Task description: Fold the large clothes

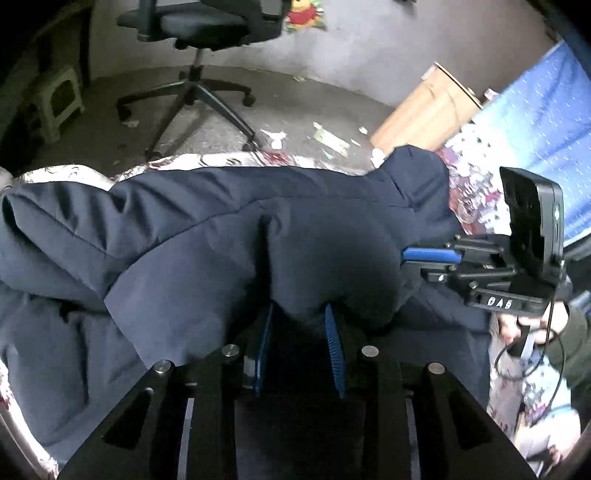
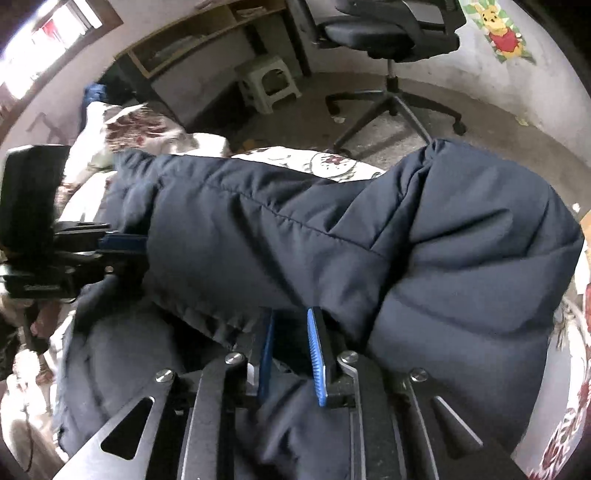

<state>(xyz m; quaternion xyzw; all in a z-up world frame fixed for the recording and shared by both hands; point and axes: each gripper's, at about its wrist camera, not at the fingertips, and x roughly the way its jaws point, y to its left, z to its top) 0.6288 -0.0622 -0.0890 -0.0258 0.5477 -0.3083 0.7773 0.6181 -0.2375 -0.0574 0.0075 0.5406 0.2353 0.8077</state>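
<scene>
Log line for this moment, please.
fold | left gripper shut on navy jacket | right gripper shut on jacket | over floral bedsheet

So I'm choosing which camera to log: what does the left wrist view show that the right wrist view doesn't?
Only the left wrist view shows the wooden cabinet and blue mattress. Only the right wrist view shows the window and wall shelves. Both show the navy padded jacket on the floral bedsheet, the office chair, and the left gripper and right gripper pinching jacket fabric.
</scene>
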